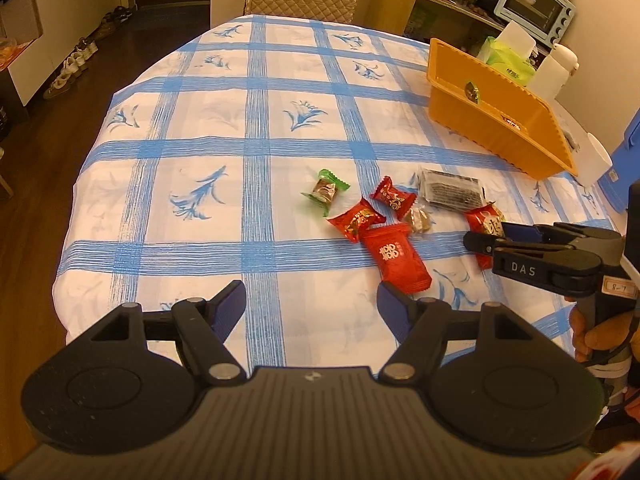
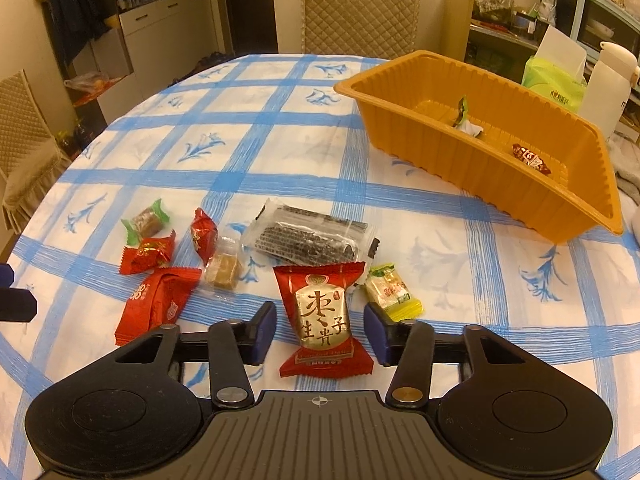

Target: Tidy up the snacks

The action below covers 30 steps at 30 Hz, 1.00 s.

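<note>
Several wrapped snacks lie on the checked tablecloth. My right gripper [image 2: 320, 330] is open, its fingers on either side of a red-and-gold date packet [image 2: 322, 314], which also shows in the left wrist view [image 1: 486, 220]. A yellow-green candy [image 2: 394, 292] lies just right of it. A clear black-snack packet [image 2: 310, 240], a brown candy [image 2: 224, 268], red candies [image 2: 150, 254] and a green-wrapped candy [image 2: 146, 220] lie further left. An orange tray [image 2: 472, 168] at the right holds two candies. My left gripper [image 1: 312, 304] is open and empty, near a flat red packet [image 1: 396, 258]. The right gripper [image 1: 480, 242] shows there too.
A green tissue box [image 2: 554, 80] and a white bottle [image 2: 610, 84] stand behind the tray. A quilted chair [image 2: 358, 10] sits at the table's far side. A blue toaster oven [image 1: 534, 6] stands on a shelf beyond. The table's left edge drops to a dark floor.
</note>
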Available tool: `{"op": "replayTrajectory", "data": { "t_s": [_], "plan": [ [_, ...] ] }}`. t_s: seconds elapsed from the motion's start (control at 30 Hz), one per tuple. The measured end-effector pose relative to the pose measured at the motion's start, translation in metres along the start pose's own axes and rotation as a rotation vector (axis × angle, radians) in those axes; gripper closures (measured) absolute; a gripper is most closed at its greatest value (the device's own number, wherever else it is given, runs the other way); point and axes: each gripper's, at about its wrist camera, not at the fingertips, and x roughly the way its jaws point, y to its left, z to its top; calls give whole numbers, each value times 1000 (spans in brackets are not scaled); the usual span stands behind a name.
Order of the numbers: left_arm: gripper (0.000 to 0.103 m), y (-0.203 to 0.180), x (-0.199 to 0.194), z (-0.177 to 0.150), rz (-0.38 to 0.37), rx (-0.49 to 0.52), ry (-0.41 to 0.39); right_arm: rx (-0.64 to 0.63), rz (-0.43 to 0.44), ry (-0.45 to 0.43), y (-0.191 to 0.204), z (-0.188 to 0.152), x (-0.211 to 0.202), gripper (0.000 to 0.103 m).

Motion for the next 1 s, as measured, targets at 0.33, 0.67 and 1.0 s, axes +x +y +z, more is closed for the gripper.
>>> {"op": "replayTrajectory", "data": {
  "t_s": [0.33,0.67,1.0],
  "plan": [
    [34,1,7,11,0,35,-20,22,19,-43,-3,4,-18,76],
    [40,3,25,35,6,134,-56,79,26,-74,-7,16,-35,76],
    [53,-6,61,56,-30,245,-36,111,11,-80,-11,17,-41,76]
  ]
}}
